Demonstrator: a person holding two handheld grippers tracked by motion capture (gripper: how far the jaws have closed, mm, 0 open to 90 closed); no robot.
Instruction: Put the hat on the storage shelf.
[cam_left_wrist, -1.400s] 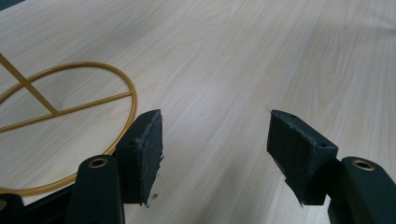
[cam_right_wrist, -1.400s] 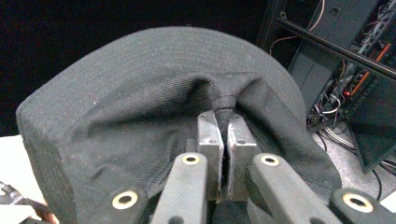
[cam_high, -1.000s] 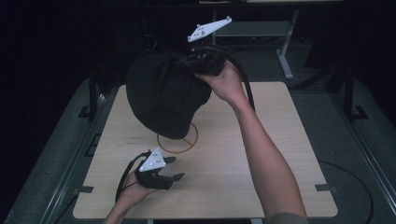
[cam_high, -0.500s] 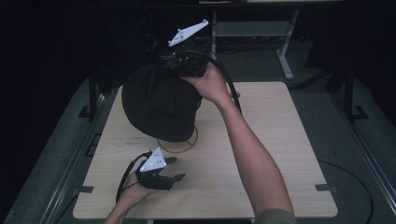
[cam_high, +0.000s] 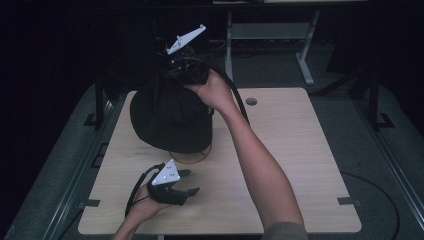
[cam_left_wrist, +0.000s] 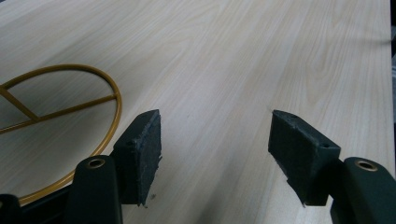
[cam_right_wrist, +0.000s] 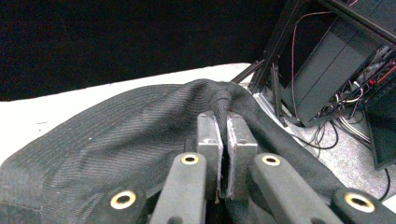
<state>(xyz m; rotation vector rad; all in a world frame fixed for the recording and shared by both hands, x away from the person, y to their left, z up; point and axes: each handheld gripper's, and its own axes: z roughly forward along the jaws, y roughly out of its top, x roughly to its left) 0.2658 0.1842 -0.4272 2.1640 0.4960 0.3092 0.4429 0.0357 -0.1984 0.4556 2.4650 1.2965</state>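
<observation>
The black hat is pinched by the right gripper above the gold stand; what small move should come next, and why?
Probably lower the right gripper a little, keeping its jaws shut on the black hat. The hat hangs over the gold wire stand, whose ring base shows under it, and the left gripper rests open on the table beside the stand.

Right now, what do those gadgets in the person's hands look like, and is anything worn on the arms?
Both are black. The left gripper and right gripper each carry a pale grey three-cornered plate and trail a black cable. Up close, the jaw arms show brass-coloured rivets and flat rectangular pads. The forearms are bare; a grey-brown sleeve shows at the right shoulder.
</observation>
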